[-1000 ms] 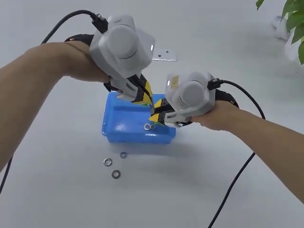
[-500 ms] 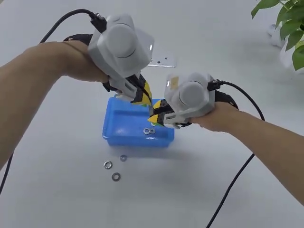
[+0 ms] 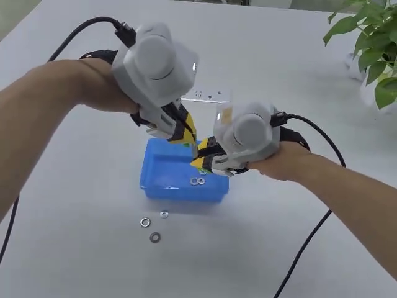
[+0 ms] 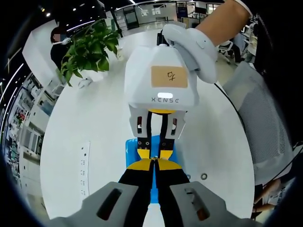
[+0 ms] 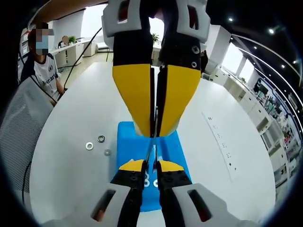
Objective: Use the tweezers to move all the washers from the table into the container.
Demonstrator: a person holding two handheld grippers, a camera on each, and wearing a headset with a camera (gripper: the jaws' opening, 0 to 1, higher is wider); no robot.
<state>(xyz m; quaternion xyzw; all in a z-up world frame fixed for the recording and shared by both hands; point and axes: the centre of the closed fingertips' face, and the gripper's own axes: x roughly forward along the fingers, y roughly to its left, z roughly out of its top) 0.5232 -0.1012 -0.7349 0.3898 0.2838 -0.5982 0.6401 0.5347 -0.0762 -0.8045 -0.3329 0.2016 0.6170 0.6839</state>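
Both grippers meet tip to tip over the blue container, which has two washers in it. The right gripper has its fingers closed on a thin metal sliver, likely the tweezers. The left gripper has its fingers pressed together just above; I cannot tell whether they also pinch it. Three loose washers lie flat on the desk, just past the container's near wall, toward the person. The right gripper is nearer them. The tweezer tips are hard to make out
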